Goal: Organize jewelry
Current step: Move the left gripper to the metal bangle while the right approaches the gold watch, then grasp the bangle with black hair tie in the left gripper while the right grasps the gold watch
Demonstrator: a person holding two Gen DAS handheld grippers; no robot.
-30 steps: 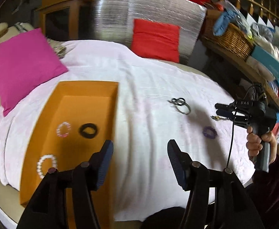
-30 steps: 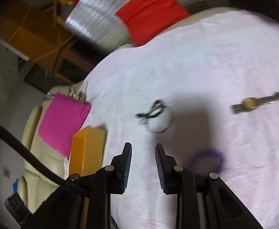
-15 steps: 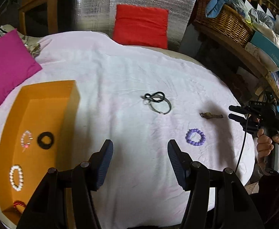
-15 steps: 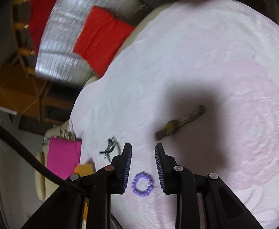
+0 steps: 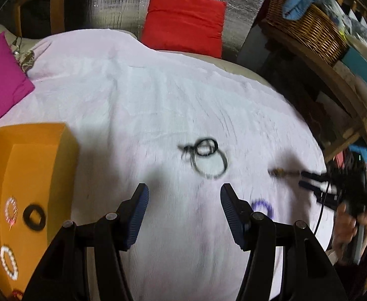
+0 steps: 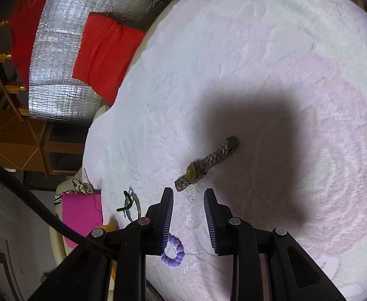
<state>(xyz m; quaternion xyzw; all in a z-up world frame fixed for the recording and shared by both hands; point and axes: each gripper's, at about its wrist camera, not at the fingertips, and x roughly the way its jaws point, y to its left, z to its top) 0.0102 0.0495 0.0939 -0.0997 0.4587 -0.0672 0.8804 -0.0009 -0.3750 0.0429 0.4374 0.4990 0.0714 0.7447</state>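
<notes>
A pale pink cloth (image 5: 158, 105) covers a soft, rounded surface; at its far left an orange box (image 5: 35, 150) holds a white bead bracelet (image 5: 8, 263), a pink one (image 5: 10, 210) and a black ring (image 5: 34, 217). Moving right, the left gripper (image 5: 183, 213) hangs over bare cloth, jaws spread with nothing between them; beyond its tips lie a black hair tie tangled with a metal bangle (image 5: 207, 159); further right a purple bead bracelet (image 5: 262, 207), then a gold watch (image 6: 204, 166); at the far right the right gripper (image 6: 188, 222) points down at the watch, jaws parted narrowly and empty, just short of the near end of the strap.

The watch looks light but stiff in its case and floppy in its linked metal band; smooth links may slip, so pinching across the round case seems safest. The plush cloth will likely give under the fingertips.

The left wrist view alone shows the box and its contents, plus the hand (image 5: 346, 220) carrying the right gripper, though all is motion-blurred; the right wrist view alone gives the watch sharply, and shows the purple bracelet partly tucked behind its left finger.
</notes>
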